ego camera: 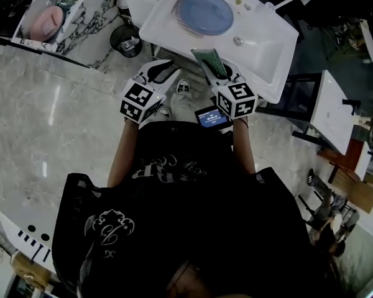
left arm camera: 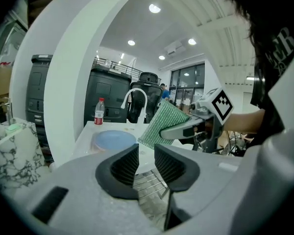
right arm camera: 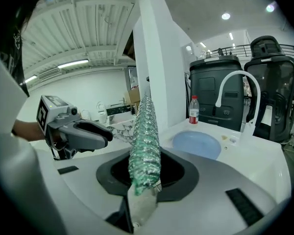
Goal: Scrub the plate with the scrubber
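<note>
One blue plate (ego camera: 204,12) lies flat in the basin of the one white sink (ego camera: 270,45), near the single curved faucet (right arm camera: 234,87). One red-capped bottle (right arm camera: 193,109) stands upright on the sink's rim beyond the plate. The one green scrubber (right arm camera: 144,136) is well apart from the plate. It stands on edge above the sink's near rim, clenched between the fingers of the right gripper (right arm camera: 146,177). The left gripper (left arm camera: 146,161) hangs just beside the right one, off the sink's near edge. Its two ribbed fingers (left arm camera: 123,166) are released with a narrow gap between them and nothing in it. Both grippers point toward the sink, and neither touches the plate.
</note>
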Available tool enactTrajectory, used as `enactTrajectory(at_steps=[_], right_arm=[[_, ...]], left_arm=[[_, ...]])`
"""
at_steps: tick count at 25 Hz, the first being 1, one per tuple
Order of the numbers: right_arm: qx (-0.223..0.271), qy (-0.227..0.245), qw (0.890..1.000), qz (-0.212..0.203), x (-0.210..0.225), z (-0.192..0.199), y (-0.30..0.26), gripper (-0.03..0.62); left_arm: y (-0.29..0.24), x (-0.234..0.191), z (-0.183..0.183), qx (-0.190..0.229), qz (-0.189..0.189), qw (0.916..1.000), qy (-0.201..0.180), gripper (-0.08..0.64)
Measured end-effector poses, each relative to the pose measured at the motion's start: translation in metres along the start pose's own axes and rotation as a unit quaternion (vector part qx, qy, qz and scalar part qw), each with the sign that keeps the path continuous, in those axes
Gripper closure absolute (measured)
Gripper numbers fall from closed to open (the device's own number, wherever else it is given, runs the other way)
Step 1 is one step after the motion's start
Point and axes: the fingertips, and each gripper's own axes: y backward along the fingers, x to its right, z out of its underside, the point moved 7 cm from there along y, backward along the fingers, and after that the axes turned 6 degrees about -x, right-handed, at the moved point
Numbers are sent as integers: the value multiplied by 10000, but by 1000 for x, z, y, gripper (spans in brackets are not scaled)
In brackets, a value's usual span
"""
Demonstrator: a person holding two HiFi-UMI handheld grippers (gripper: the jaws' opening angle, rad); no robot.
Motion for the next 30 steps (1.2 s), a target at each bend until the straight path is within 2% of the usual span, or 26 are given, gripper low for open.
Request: enactTrajectory(at_steps=[11, 16, 20, 23, 30], right_arm=[[-100, -1, 9999, -66, -24, 29, 33, 506], [-36, -24, 10000, -34, -19, 42, 60, 506], [1, -93, 10000, -4, -9, 64, 98, 506], [3, -142, 9999, -44, -4, 86, 128, 506], [27, -96, 9995, -301, -5, 123, 176, 506]], left_arm=[[23, 48, -4, 309, -25, 9995, -114, 460], [18, 65, -10, 454, -196, 9988, -69, 459], [2, 107, -15, 508, -102, 9986, -109, 459], [-8, 149, -15, 397, -84, 9990, -192, 459], [-8, 218, 0, 250, -359, 9989, -151, 459]])
